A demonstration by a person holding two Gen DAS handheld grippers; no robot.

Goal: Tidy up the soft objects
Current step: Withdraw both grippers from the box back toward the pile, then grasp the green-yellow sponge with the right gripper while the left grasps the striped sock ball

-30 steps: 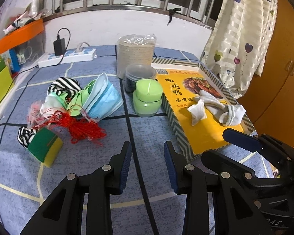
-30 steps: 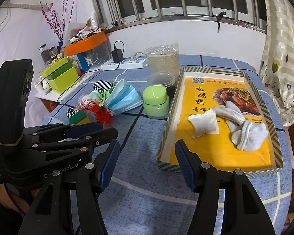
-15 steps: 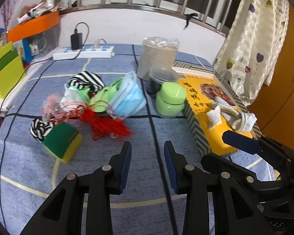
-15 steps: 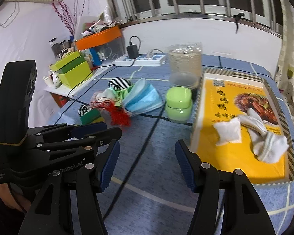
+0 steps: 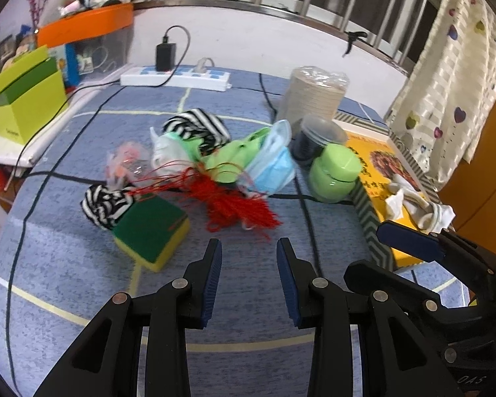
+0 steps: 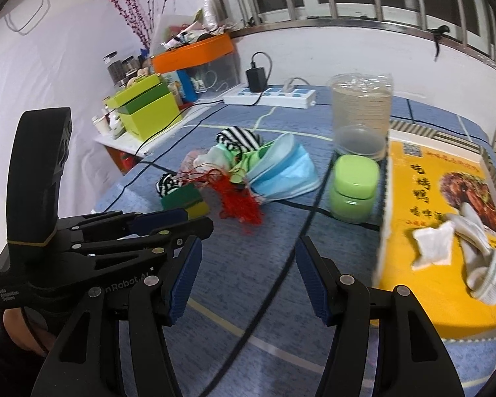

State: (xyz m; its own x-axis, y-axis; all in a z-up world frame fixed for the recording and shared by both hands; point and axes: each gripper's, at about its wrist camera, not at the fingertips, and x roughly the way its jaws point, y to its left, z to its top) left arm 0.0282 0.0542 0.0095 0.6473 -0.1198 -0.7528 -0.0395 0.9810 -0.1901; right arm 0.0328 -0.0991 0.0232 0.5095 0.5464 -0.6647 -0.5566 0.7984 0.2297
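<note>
Two grippers are hanging over the blue cloth-covered desk (image 5: 66, 258), and we are seeing both empty. At far left a lime cardboard box (image 5: 26, 99) is standing on a side shelf. Next, a green-and-yellow sponge (image 5: 150, 231), a striped sock ball (image 5: 104, 203), a red tassel (image 5: 234, 205), another striped sock (image 5: 195, 125) and pleated blue masks (image 5: 274, 165) are lying in a soft heap. The left gripper (image 5: 248, 278) is holding its fingers apart, nothing between them. A glossy green jar (image 6: 353, 192) is standing beside the yellow printed tray (image 6: 410, 231), which is holding a white sock (image 6: 486, 264) and a pouch (image 6: 433, 244); its Chinese lettering is unreadable to us. The right gripper (image 6: 248, 278) is likewise spread, empty.
</note>
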